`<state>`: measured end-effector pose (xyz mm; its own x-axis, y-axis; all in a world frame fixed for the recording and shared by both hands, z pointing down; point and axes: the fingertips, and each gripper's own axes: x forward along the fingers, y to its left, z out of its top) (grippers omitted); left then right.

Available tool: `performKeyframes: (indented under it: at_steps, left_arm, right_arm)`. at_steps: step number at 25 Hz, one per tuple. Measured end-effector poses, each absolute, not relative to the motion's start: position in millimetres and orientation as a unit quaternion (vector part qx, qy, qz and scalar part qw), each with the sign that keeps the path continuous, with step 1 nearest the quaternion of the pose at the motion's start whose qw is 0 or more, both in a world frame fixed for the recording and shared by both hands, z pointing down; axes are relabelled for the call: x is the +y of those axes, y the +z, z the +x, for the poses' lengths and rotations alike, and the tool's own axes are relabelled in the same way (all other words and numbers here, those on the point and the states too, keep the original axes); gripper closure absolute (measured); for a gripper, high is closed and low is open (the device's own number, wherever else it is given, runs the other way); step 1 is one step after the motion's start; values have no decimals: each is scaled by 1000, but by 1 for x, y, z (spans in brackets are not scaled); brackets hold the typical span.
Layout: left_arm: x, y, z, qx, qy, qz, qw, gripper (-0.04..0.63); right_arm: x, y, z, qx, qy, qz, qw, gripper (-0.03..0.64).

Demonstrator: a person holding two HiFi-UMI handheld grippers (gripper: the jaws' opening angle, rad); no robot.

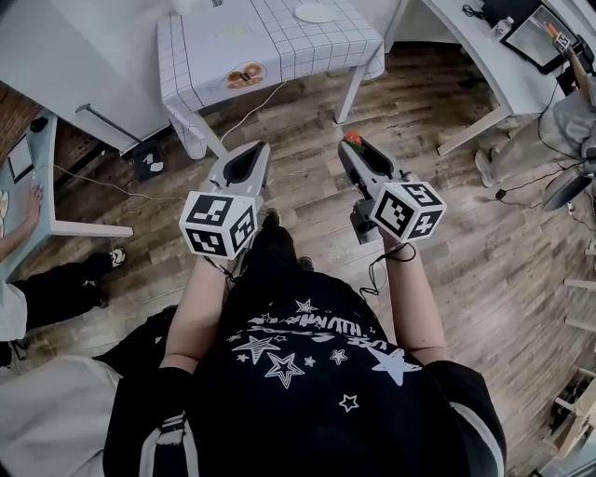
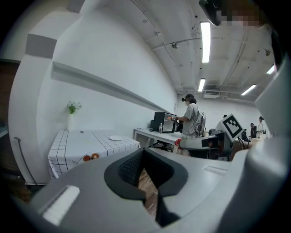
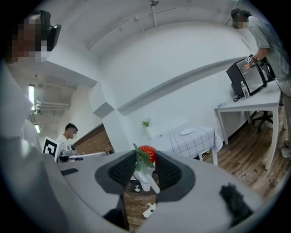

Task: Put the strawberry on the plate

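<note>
A red strawberry point(image 1: 352, 138) with green leaves sits between the jaws of my right gripper point(image 1: 358, 147), which is shut on it and held up over the wooden floor. In the right gripper view the strawberry point(image 3: 148, 154) shows at the tips of that gripper point(image 3: 145, 166). A white plate point(image 1: 316, 13) lies at the far side of the table with the checked cloth point(image 1: 279, 42), well ahead of both grippers. The same plate shows small in both gripper views point(image 2: 116, 138) point(image 3: 186, 132). My left gripper point(image 1: 253, 149) point(image 2: 148, 175) is shut with nothing in it, beside the right one.
An orange printed patch point(image 1: 245, 74) marks the near edge of the cloth. A white desk point(image 1: 503, 65) with a dark screen stands at the right, and a person point(image 1: 568, 121) is beside it. Another person point(image 1: 28, 279) sits at the left. A cable point(image 1: 112, 184) runs across the floor.
</note>
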<state>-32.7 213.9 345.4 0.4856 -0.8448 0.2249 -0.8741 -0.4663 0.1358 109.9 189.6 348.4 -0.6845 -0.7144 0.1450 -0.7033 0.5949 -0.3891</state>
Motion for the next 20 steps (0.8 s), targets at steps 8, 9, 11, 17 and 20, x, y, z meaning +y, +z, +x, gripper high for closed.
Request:
performKeyframes:
  at_steps: [8,9,11,17,20]
  left_arm:
    - [169,360,-35,-490,46,861,129,586]
    - [160,361,-36,-488,43,862,132,586]
    - [140,360,-38,-486,41,863,133,586]
    - [77,368,-45,-481,35,864,148,586]
    - [45,371,-49,-476,39,866,149,586]
  right_arm:
    - [152,360,109,886,-206,-415,-16,474]
    - [144,360,110,885,-204,-418,-20,474]
    - [127,359,110,882,-203,-424,-27,474]
    - [71,364,101,879,-205,-430,-37,474]
    - [41,371,99,875,-210,-434,-43,474]
